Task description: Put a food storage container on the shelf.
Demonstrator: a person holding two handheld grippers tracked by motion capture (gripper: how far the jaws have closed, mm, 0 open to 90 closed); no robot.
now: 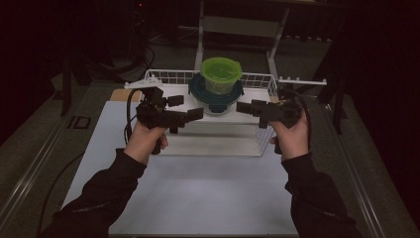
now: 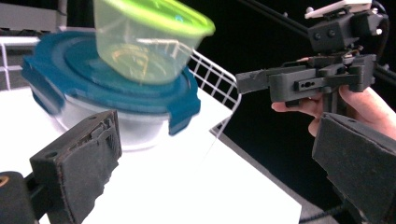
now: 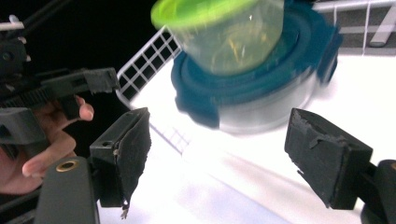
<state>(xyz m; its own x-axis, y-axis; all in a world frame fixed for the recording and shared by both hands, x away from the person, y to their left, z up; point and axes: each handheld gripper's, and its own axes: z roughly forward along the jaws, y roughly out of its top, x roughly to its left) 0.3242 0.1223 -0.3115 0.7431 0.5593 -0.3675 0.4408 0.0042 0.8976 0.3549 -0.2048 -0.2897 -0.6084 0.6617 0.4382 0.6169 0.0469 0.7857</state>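
Observation:
A small clear tub with a green lid [image 1: 221,74] stands on top of a wider clear container with a blue clip lid [image 1: 197,91], at the back of a white wire basket [image 1: 168,76]. My left gripper [image 1: 192,107] hovers just left of the stack and my right gripper [image 1: 240,108] just right of it, both pointing inward. In the left gripper view my left gripper [image 2: 215,126] is open and holds nothing, with the blue lid [image 2: 107,88] and green tub [image 2: 144,42] ahead. In the right gripper view my right gripper [image 3: 219,121] is likewise open and holds nothing below the blue lid [image 3: 252,88].
The basket sits on a white table [image 1: 198,183] whose near half lies bare between the person's dark sleeves. The basket's wire wall [image 2: 219,84] rises close behind the containers. Dark floor and a metal frame [image 1: 200,29] lie beyond the table.

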